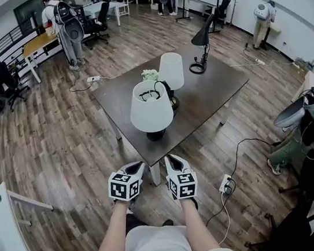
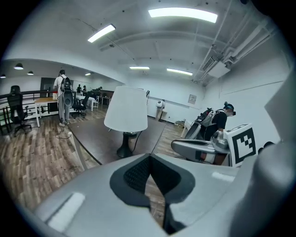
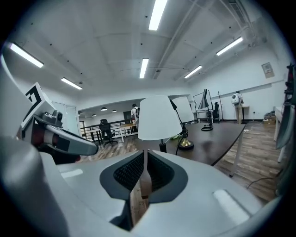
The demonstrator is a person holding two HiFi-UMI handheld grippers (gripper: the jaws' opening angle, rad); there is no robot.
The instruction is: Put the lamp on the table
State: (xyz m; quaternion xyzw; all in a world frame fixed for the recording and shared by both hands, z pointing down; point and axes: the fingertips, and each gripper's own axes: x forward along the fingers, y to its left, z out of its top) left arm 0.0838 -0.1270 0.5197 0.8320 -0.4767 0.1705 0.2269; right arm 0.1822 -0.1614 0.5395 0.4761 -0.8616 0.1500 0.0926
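Nearest you, both grippers sit just short of the worktop's point(image 1: 211, 93) near corner. The left gripper point(image 1: 133, 169) has its jaws closed together on nothing. The right gripper point(image 1: 173, 161) has its jaws at a thin slit, all but touching, and is also empty. Straight ahead at 12 o'clock the lamp point(image 1: 150, 106) stands upright on the worktop, close to that corner and apart from both grippers, so the placing looks done. If you need to shift it, judge it as a top-wide, bottom-weighted thing. The pale shade point(image 2: 126, 109) is probably thin covering on a light frame, so it would dent easily and give you no firm purchase; keep the jaws off it. The weight most likely sits in the dark round base point(image 1: 156, 134). Take hold of the slim stem point(image 2: 128, 139) low down, between shade and base. It looks hard and smooth and may twist or slide in the grip, so close firmly and carry it upright. A dark cord seems to hang beside the stem; mind that it does not snag. Beyond, at 1 o'clock, a second lamp point(image 1: 171, 70) stands near the first one. Farther off at 1 o'clock a black desk lamp point(image 1: 202, 34) stands by the far edge, so leave room on that side.
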